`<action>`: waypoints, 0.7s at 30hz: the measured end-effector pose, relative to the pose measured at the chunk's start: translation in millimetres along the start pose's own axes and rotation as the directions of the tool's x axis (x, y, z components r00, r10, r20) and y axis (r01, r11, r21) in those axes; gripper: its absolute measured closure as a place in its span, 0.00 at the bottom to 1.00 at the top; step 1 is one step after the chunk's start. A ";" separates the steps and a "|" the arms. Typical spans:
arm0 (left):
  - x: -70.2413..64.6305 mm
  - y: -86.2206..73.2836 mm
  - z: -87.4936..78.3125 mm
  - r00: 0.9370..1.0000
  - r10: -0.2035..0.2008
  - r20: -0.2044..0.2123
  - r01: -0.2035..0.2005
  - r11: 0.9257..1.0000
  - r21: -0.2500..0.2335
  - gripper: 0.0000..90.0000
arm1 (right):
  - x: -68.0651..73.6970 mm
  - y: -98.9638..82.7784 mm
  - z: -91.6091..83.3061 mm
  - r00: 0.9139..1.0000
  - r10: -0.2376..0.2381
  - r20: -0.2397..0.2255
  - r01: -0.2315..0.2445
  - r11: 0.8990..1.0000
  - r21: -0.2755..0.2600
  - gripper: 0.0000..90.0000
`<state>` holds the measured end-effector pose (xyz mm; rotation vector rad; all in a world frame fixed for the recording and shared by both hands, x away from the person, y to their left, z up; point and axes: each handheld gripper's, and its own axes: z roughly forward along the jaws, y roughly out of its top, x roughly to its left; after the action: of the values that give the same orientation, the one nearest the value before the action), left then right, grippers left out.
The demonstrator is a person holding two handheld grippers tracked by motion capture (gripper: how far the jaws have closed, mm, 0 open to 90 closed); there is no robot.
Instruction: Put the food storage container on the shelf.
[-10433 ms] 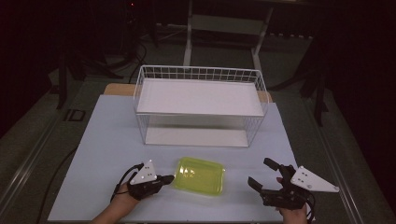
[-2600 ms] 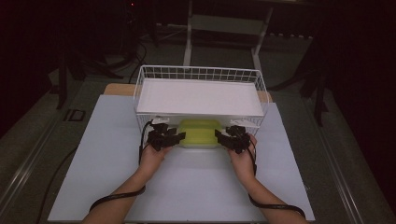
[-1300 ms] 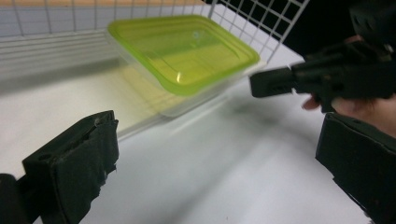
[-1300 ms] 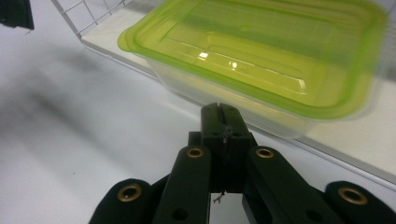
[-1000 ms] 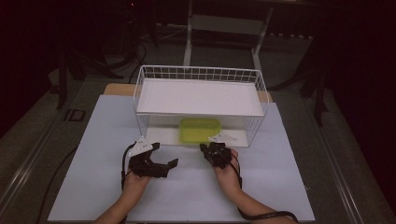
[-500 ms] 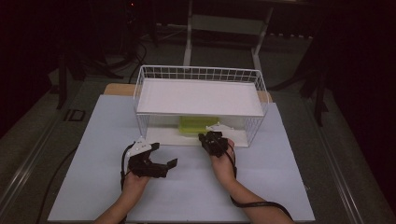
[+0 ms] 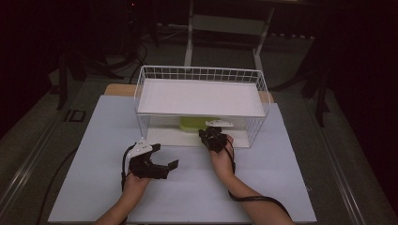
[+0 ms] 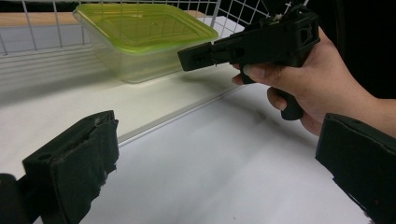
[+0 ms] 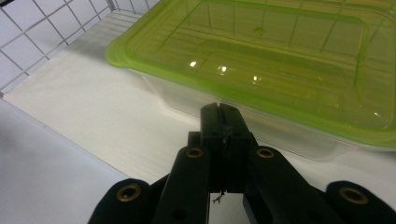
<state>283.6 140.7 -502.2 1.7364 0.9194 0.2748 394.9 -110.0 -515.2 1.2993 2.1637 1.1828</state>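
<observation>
Broadly, a white table (image 7: 183, 187) carries a white wire rack (image 7: 201, 101), and everything else is placed from that rack. Its solid top shelf (image 7: 202, 97) spans the full width, and the lower shelf (image 8: 70, 100) beneath it holds the box (image 9: 261, 65): a clear container with a green lid, lying flat and well inside the rack, toward the middle of its width. Just outside the rack's open front, right of centre, the right gripper (image 7: 212, 136) points in at the box; its jaws are pressed together with nothing between them, and their tip sits against or just short of the box's near wall, though contact cannot be told for sure. In front of the rack's left half, apart from it on the bare table, the left gripper (image 7: 162, 168) rests in the person's hand with its jaws spread wide and empty, aimed toward the right gripper (image 8: 247, 46).
</observation>
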 end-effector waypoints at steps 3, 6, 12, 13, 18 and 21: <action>-0.7 -0.3 0.4 1.000 0.005 0.002 -0.005 1.000 0.000 0.00 | 2.6 -1.1 1.0 0.999 -0.039 0.008 0.039 0.999 -0.006 0.95; -1.0 0.4 0.7 1.000 0.009 0.007 -0.009 1.000 -0.004 0.00 | 6.1 -2.4 -3.0 0.999 -0.037 -0.009 0.037 0.999 -0.007 0.95; -3.9 2.8 0.9 0.999 0.043 0.022 -0.043 0.999 -0.005 0.00 | 14.0 -6.4 -21.1 0.997 -0.056 -0.054 0.055 0.998 -0.020 0.91; -3.9 2.8 0.9 0.999 0.043 0.022 -0.043 0.999 -0.005 0.00 | 14.0 -6.4 -21.1 0.997 -0.056 -0.054 0.055 0.998 -0.020 0.91; -8.7 6.7 0.7 0.997 0.063 0.054 -0.061 0.998 -0.021 0.00 | 17.3 -9.9 -39.5 0.995 -0.065 -0.070 0.062 0.997 -0.038 0.79; -10.4 8.1 1.3 0.996 0.067 0.067 -0.066 0.998 -0.019 0.00 | 18.4 -12.1 -47.2 0.994 -0.083 -0.075 0.080 0.996 -0.041 0.74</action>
<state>280.9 131.8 -492.8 1.7527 0.8099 0.2651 347.8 -119.7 -495.0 1.1563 2.2146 1.2542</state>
